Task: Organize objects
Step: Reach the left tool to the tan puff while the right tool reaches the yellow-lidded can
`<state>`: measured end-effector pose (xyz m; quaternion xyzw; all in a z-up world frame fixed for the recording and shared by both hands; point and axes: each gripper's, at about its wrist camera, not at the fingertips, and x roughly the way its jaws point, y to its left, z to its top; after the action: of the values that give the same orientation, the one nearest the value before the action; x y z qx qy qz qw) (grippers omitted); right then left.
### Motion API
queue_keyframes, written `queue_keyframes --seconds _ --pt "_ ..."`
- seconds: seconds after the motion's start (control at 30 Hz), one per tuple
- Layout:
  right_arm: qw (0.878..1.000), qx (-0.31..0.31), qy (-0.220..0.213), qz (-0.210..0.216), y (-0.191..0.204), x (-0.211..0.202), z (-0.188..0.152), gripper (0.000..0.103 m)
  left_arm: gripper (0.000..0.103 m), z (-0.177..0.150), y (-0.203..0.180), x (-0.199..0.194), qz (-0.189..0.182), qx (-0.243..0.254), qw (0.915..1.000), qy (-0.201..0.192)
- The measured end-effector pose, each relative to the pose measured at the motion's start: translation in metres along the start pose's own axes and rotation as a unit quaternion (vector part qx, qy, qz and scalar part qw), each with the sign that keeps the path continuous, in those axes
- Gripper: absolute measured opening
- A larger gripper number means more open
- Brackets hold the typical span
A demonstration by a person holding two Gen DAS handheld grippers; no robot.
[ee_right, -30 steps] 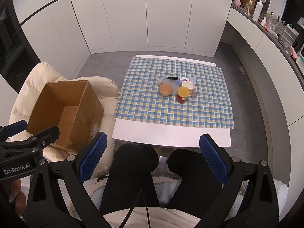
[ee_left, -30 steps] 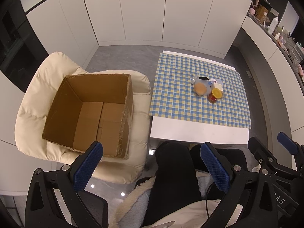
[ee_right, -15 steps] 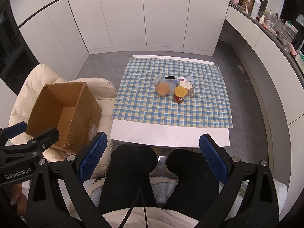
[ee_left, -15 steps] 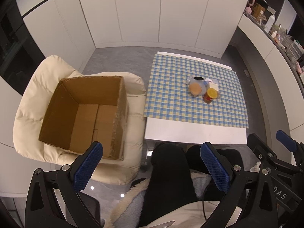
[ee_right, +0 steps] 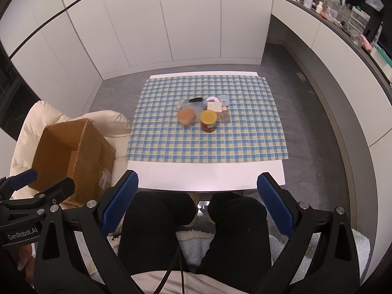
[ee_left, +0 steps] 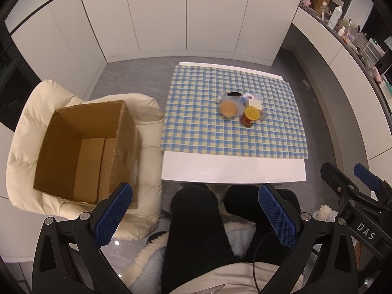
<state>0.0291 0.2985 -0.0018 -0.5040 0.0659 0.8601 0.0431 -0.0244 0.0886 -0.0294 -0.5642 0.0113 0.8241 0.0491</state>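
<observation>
A cluster of small objects sits mid-table on a blue and yellow checked cloth (ee_left: 196, 132): a red jar with a yellow lid (ee_left: 250, 117) (ee_right: 208, 121), a round tan-lidded container (ee_left: 228, 108) (ee_right: 186, 116), a small white box (ee_right: 214, 106), a small clear bottle (ee_right: 225, 114) and a black item (ee_right: 196, 100). An open, empty cardboard box (ee_left: 83, 152) (ee_right: 71, 154) rests on a cream padded chair (ee_left: 27, 112). My left gripper (ee_left: 194, 216) and right gripper (ee_right: 197, 204) are both open and empty, held high above the person's lap, far from the objects.
The white table (ee_left: 232, 169) (ee_right: 208, 176) stands in front of the person's black-trousered legs (ee_left: 196, 220). White cabinets (ee_right: 171, 24) line the back wall. A counter with bottles and clutter (ee_right: 343, 12) runs along the right.
Both views have shifted slightly: the table and box sit a little further left and away in the left wrist view. Both grippers stay open and empty.
</observation>
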Motion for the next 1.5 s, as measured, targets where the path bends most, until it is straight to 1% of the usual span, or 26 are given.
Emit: queue_keyframes --seconds 0.1,0.23,0.47,0.63,0.73,0.83,0.97,1.1,1.17,1.23,1.3,1.37,1.5 --pt "1.0 0.005 0.003 -0.005 -0.016 0.008 0.003 0.099 0.102 0.003 -0.013 0.005 0.0 0.005 1.0 0.0" --pt "1.0 0.013 0.01 0.0 -0.033 0.019 0.007 0.099 0.102 0.009 -0.029 0.015 0.005 0.018 0.9998 0.002" --pt "1.0 0.012 0.012 -0.008 -0.05 0.039 0.014 0.099 0.102 0.022 -0.052 0.035 0.004 0.026 0.9996 0.001" --pt "1.0 0.013 0.014 -0.007 -0.067 0.064 0.02 0.099 0.102 0.029 -0.062 0.054 0.011 0.03 0.9995 0.0" --pt "1.0 0.01 0.007 0.003 -0.075 0.08 0.025 0.099 0.102 0.034 -0.064 0.071 0.006 0.03 0.9995 0.006" --pt "1.0 0.009 -0.01 -0.003 -0.084 0.098 0.028 0.099 0.102 0.04 -0.066 0.09 -0.001 0.028 0.9995 0.01" --pt "0.999 0.002 -0.039 -0.016 -0.092 0.118 0.033 0.099 0.102 0.05 -0.065 0.119 0.007 0.03 0.9995 0.013" --pt "0.997 -0.025 -0.05 -0.046 -0.093 0.147 0.039 0.099 0.102 0.063 -0.062 0.148 0.008 0.025 0.9996 0.012" --pt "0.995 -0.053 -0.063 -0.062 -0.089 0.165 0.041 0.099 0.102 0.071 -0.061 0.164 0.012 0.022 0.9997 0.005" --pt "0.992 -0.083 -0.073 -0.066 -0.083 0.182 0.041 0.099 0.102 0.078 -0.057 0.18 0.012 0.019 0.9998 0.001" --pt "0.99 -0.096 -0.076 -0.072 -0.078 0.199 0.041 0.099 0.102 0.084 -0.055 0.2 0.004 0.015 0.9999 0.004" --pt "0.991 -0.086 -0.076 -0.064 -0.078 0.221 0.043 0.099 0.102 0.092 -0.053 0.225 -0.003 0.013 0.9998 0.011" --pt "0.997 -0.038 -0.064 -0.026 -0.084 0.265 0.046 0.099 0.102 0.102 -0.051 0.27 0.012 0.014 0.9993 0.033"
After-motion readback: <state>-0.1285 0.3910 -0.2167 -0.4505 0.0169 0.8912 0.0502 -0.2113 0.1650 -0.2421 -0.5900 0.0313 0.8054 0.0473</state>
